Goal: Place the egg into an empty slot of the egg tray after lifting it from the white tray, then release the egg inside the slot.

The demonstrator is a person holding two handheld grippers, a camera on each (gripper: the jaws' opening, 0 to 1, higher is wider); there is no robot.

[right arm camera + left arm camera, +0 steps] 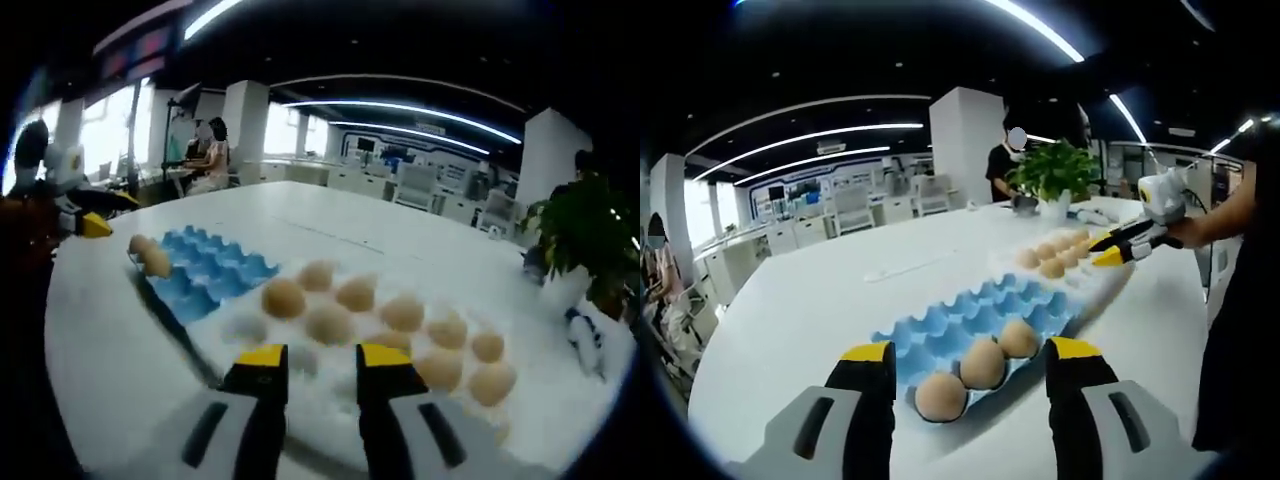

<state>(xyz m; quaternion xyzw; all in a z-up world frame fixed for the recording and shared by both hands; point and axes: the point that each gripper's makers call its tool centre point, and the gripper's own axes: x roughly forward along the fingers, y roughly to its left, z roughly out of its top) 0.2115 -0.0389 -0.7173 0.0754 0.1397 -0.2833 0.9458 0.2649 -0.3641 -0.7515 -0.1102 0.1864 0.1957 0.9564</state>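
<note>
A blue egg tray [950, 325] lies just ahead of my left gripper [970, 352], whose jaws stand wide open and hold nothing. Three brown eggs [983, 362] fill its nearest row. Behind it the white tray [1108, 292] carries several eggs [1052, 266], and my right gripper [1110, 250] hovers at its far right side. In the right gripper view, my right gripper [323, 357] is open and bare over the near part of the white tray [245, 328], with several eggs [330, 322] spread in front of it. The blue egg tray [215, 275] lies to the left, and the left gripper [90, 222] is beyond it.
Both trays rest on a large white table [840, 290]. A potted plant [1055, 170] stands at its far end, seen also as the plant [590, 240] at the right. A sleeve [1235, 210] reaches in from the right. People sit and stand in the office behind.
</note>
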